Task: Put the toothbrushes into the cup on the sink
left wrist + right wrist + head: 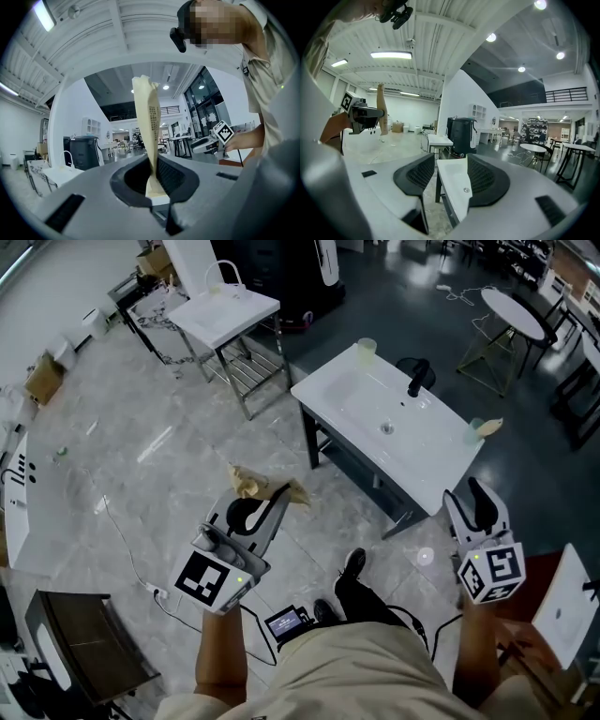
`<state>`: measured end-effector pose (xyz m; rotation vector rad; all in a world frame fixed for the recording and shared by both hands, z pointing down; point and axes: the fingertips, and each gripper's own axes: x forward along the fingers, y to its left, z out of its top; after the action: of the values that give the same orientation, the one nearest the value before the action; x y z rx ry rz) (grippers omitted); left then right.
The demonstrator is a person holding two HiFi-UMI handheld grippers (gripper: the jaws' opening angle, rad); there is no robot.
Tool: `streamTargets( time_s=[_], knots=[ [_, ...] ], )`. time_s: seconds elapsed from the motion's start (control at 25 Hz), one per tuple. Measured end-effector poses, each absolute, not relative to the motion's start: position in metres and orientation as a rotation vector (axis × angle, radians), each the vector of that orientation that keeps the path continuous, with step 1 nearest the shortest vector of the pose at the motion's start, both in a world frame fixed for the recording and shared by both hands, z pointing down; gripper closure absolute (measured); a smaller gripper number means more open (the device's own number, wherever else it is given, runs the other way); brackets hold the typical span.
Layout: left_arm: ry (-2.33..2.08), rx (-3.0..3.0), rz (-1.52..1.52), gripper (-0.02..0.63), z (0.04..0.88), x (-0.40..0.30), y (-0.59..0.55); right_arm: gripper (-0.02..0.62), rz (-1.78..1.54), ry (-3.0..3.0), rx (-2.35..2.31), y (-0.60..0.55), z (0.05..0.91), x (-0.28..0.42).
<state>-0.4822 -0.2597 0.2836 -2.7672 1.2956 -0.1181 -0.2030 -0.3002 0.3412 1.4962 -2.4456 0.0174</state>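
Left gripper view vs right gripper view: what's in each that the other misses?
Left gripper view only: the left gripper jaws shut on the base of the beige packet. Right gripper view only: the right gripper jaws apart and empty, the white sink beyond them, a round table. Both: the dark cabinet and the packet itself.

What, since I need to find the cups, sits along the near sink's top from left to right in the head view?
left cup → drain → black faucet → right cup, with a beige packet at it.
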Motion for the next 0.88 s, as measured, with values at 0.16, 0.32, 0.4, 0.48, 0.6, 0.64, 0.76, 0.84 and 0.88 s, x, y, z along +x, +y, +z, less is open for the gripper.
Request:
streamTargets(
  time_s=[0.16,0.32,0.4,0.48,0.6,0.64,0.76,0.84,0.88],
  knots=[
    [1.294,-2.777,-0.155,0.575,0.292,-0.480,-0.298,0.376,0.031,-2.454,1.501,-0.340,0.348,-0.201],
    [1.278,-2.770,-0.183,0.575,0.292,-0.471,-0.355,0.376,0.040,-2.465,1.522,-0.393,0.349,-0.191],
    [1.268,-2.773,-0.194,0.575,0.293,-0.461,-0.387,0.376,0.036,-2.471,1.537,-0.421,0.348,-0.181],
    [1.250,-2.776,-0.208,0.575,0.296,-0.447,-0.419,0.376,0.028,-2.481,1.551,-0.451,0.348,-0.169],
    [1.236,-2.771,-0.229,0.575,0.295,-0.427,-0.467,0.376,0.030,-2.487,1.577,-0.494,0.346,-0.149],
    [1.233,-2.769,-0.235,0.575,0.294,-0.420,-0.482,0.376,0.030,-2.496,1.576,-0.507,0.344,-0.144],
    [1.223,-2.767,-0.239,0.575,0.290,-0.402,-0.520,0.376,0.016,-2.517,1.560,-0.540,0.338,-0.133],
    [1.213,-2.769,-0.241,0.575,0.289,-0.391,-0.543,0.376,0.028,-2.512,1.565,-0.556,0.339,-0.126],
    [1.204,-2.773,-0.249,0.575,0.289,-0.386,-0.553,0.376,0.040,-2.511,1.570,-0.562,0.340,-0.122]
  ],
)
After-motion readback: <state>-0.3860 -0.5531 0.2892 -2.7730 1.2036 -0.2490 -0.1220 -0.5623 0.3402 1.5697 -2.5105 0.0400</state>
